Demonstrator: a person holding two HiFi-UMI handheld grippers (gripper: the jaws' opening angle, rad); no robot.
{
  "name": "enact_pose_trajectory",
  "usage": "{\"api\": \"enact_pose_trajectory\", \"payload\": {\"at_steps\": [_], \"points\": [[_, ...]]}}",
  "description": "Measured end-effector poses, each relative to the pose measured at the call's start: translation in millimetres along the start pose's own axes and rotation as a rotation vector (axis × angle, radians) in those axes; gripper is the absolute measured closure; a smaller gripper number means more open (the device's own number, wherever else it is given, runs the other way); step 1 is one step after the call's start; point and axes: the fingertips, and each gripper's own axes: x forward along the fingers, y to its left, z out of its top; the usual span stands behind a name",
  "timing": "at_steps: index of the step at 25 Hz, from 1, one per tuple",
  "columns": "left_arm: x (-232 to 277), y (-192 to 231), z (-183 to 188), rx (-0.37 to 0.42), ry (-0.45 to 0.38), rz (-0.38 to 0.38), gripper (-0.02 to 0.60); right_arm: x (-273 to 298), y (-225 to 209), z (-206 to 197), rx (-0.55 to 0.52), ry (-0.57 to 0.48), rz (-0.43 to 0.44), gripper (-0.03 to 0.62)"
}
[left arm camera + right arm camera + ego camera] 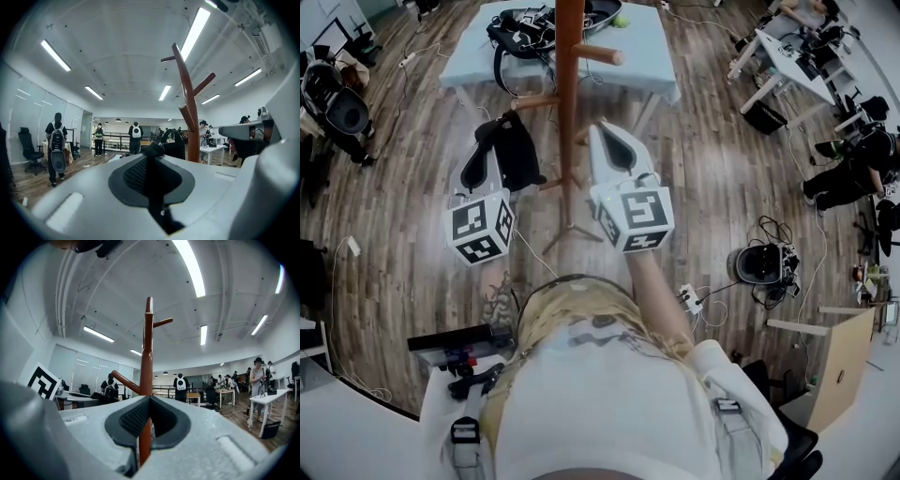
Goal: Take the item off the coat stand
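The brown wooden coat stand [569, 103] rises in the middle of the head view, with pegs to its left and right. A black bag [517, 150] hangs close to the pole's left side. My left gripper [494, 127] is shut on its black strap. In the left gripper view the strap runs down between the pads, and the bag [174, 144] shows just past the tips [152, 149] in front of the pole [187, 103]. Whether the bag still rests on a peg is hidden. My right gripper [602, 128] is shut and holds nothing, just right of the pole [148, 352].
Behind the stand is a light blue table [656, 56] with black bags [520, 33] on it. White desks [787, 56] stand at the far right. A round grey device [761, 264] and a power strip [689, 298] lie on the wooden floor. People stand far off [56, 145].
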Motion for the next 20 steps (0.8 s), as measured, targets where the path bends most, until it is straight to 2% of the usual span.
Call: {"api": "enact_pose_trajectory", "payload": {"at_steps": [20], "points": [[12, -2, -9, 0.003, 0.03, -0.017, 0.572, 4, -9, -2, 0.0, -0.012, -0.031, 0.597]]}}
